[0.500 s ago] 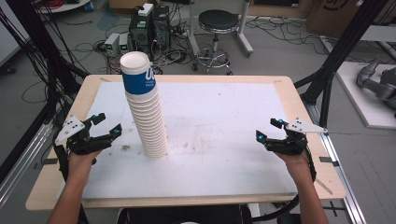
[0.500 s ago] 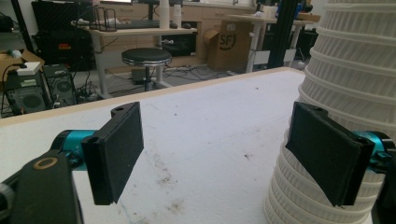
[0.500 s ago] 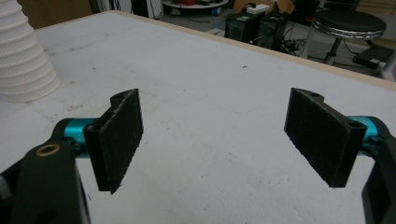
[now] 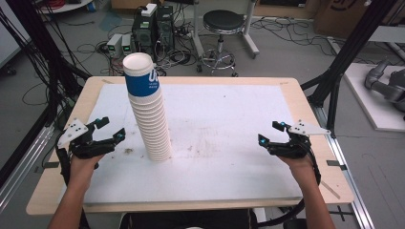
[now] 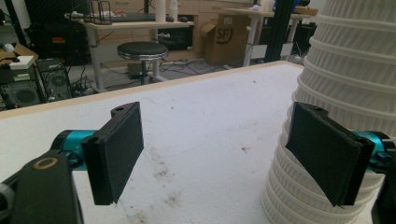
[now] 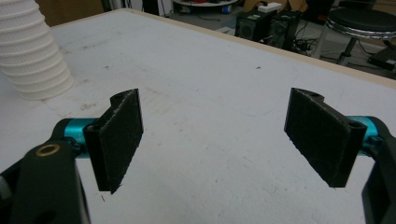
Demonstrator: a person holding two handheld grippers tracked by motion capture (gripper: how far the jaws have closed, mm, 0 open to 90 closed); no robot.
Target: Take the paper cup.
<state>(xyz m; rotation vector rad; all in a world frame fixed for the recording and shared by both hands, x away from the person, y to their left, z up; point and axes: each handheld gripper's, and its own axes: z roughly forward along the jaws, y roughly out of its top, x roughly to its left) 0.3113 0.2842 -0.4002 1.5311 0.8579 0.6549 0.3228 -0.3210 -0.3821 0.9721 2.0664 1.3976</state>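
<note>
The left gripper (image 4: 109, 132) hovers agape just beside the cup stack (image 4: 149, 117), which stands left of centre on the table (image 4: 239, 100) — the approach step. The right gripper (image 4: 269, 135) waits open, well apart. Next: close in on the stack squarely.

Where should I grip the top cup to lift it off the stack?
Probably on the blue cup's sleeve, just below its rolled rim, coming level from the left gripper's side. The cup stack leans away, so the right gripper could steady its ribbed base.
</note>
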